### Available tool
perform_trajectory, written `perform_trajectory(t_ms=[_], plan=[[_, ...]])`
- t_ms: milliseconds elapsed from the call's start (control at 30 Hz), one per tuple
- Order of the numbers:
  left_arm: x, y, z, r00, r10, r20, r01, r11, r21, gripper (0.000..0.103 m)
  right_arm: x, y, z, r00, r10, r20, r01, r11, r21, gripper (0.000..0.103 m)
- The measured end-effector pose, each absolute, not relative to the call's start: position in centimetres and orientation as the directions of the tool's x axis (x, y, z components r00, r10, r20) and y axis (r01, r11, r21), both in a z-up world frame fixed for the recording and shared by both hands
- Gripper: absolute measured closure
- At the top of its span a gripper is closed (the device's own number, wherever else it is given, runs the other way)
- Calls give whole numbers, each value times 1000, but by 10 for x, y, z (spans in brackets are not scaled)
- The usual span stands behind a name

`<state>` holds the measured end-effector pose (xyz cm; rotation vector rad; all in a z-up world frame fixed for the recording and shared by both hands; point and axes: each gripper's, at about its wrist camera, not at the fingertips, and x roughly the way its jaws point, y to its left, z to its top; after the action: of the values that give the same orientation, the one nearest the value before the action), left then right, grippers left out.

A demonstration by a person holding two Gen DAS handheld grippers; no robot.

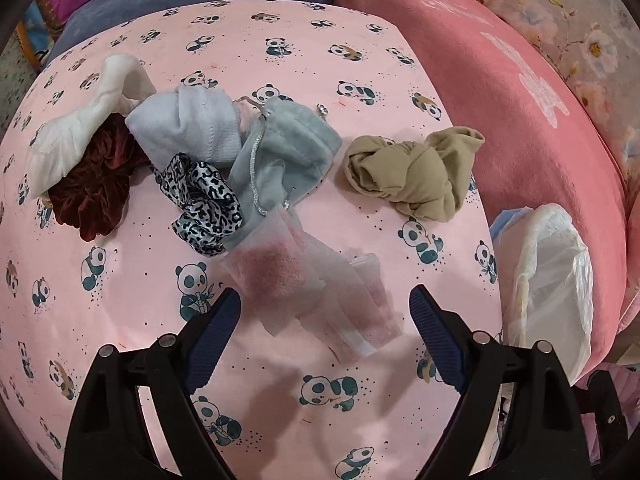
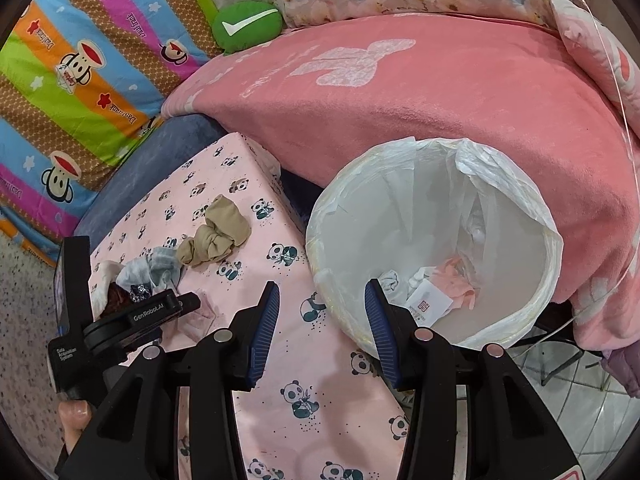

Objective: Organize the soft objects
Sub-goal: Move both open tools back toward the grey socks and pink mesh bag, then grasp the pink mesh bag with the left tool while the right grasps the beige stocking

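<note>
Soft items lie on the pink panda-print surface [image 1: 280,400]. A sheer pink mesh pouch [image 1: 312,292] rests just ahead of my open left gripper [image 1: 324,300], between its blue pads but untouched. Behind it are a grey drawstring pouch [image 1: 288,152], a leopard-print scrunchie [image 1: 204,204], a pale lilac cloth [image 1: 192,124], a dark red velvet scrunchie [image 1: 96,192], a white cloth [image 1: 76,136] and a knotted tan stocking [image 1: 412,172]. My right gripper [image 2: 322,312] hangs open and empty over the table edge beside the white lined bin [image 2: 516,312], which holds pink and white soft things [image 2: 448,292].
A large pink blanket [image 2: 420,112] is heaped behind the bin and table. A colourful striped quilt [image 2: 80,72] and a blue cushion [image 2: 168,152] lie at the back left. The left gripper's body [image 2: 132,316] and a person's finger [image 2: 74,412] show at left. Tiled floor is at lower right.
</note>
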<state>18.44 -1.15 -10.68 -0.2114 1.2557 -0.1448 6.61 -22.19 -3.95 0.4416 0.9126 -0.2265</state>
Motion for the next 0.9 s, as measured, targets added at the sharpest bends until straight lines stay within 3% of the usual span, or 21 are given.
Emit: perform_trajectory(t_ms=[100, 267, 433, 900], plan=[[188, -10, -108, 307, -231, -923, -7, 969, -245, 32, 71, -215, -43, 589, 2, -808, 361, 894, 266, 57], [187, -10, -112, 276, -250, -928, 15, 967, -256, 71, 78, -204, -47, 578, 11, -816, 343, 904, 255, 57], [180, -3, -107, 285, -265, -921, 29, 963, -268, 90, 84, -192, -50, 571, 21, -821, 323, 914, 248, 57], [163, 16, -68, 378, -208, -902, 85, 978, -190, 93, 97, -159, -50, 566, 46, -823, 271, 933, 239, 57]])
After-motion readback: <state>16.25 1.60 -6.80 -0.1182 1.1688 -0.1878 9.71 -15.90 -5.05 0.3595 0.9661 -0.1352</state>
